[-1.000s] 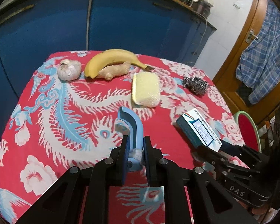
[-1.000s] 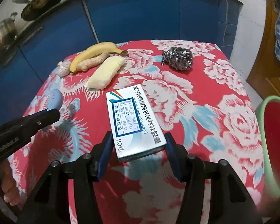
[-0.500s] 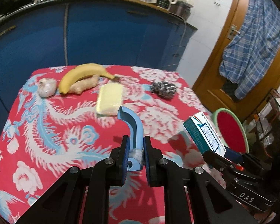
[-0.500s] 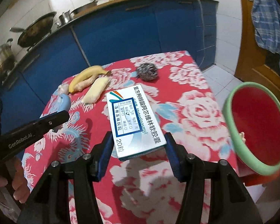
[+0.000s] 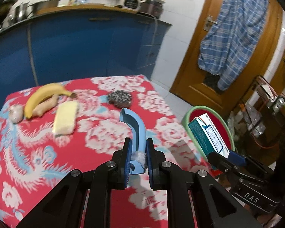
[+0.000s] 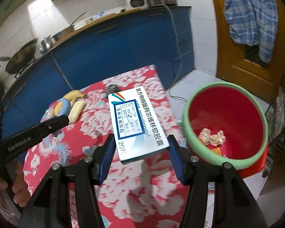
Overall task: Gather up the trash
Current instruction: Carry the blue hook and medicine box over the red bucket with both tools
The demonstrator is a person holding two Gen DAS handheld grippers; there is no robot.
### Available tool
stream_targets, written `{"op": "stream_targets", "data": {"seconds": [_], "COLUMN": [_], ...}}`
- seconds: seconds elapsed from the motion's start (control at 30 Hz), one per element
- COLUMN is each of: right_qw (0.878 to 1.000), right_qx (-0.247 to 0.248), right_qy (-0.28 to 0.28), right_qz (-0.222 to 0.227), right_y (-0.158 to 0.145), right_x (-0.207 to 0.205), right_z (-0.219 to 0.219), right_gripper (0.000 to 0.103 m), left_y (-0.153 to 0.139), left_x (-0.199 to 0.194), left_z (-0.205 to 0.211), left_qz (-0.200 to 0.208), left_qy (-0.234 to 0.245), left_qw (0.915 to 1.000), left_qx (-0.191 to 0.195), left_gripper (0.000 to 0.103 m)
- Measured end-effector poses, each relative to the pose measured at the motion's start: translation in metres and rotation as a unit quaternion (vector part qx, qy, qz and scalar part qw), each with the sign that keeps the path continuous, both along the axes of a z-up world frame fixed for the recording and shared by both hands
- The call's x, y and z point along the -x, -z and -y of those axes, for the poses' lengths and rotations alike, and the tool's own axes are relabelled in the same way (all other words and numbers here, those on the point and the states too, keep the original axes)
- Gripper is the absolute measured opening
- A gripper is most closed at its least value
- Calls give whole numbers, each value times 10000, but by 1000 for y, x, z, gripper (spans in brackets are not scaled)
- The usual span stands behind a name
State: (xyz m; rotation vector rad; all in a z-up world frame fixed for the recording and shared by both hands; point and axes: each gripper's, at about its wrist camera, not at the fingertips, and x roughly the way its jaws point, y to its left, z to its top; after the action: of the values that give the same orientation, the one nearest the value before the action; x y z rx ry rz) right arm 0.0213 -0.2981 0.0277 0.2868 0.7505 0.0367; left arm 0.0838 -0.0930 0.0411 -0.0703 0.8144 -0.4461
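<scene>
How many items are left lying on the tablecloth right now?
5: garlic far left, banana, ginger against the banana, yellow sponge, steel scourer near the far edge. Some may be hidden behind the grippers.

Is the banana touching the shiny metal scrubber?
Apart. The left wrist view shows the banana and scrubber with bare red tablecloth between them.

Left hand-held gripper (image 5: 138, 156): clamping a curved light-blue plastic piece (image 5: 135, 128), which is sticking up and forward above the tabletop (image 5: 96, 138).
Right hand-held gripper (image 5: 221, 154): gripping a medicine box (image 5: 209, 135), which is hanging in front of the red bin with a green rim (image 5: 185, 116).
Tabletop things: a banana (image 5: 42, 96), a piece of ginger (image 5: 46, 106), a garlic bulb (image 5: 15, 113), a yellow sponge (image 5: 65, 117) and a steel scourer (image 5: 119, 98) are lying on the red flowered cloth.
Background: a checked blue shirt (image 5: 234, 32) is hanging on the wooden door (image 5: 191, 57).
</scene>
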Motion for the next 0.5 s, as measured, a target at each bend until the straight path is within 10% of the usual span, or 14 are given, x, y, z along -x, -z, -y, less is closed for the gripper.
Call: {"op": "stream_targets", "data": {"seconds": [0.5], "right_qw": [9962], "right_qx": [-171], "right_qy": [858], "right_qz": [-49], "right_y": [8], "right_x": [18], "right_z": [75], "right_gripper": [58], "left_y": [-1], "left_x": [-9], "left_z": [83], "left_qz": [40], "left_qy": [821], "left_qw": [9966], "left_qx": [-98], "left_gripper": [15]}}
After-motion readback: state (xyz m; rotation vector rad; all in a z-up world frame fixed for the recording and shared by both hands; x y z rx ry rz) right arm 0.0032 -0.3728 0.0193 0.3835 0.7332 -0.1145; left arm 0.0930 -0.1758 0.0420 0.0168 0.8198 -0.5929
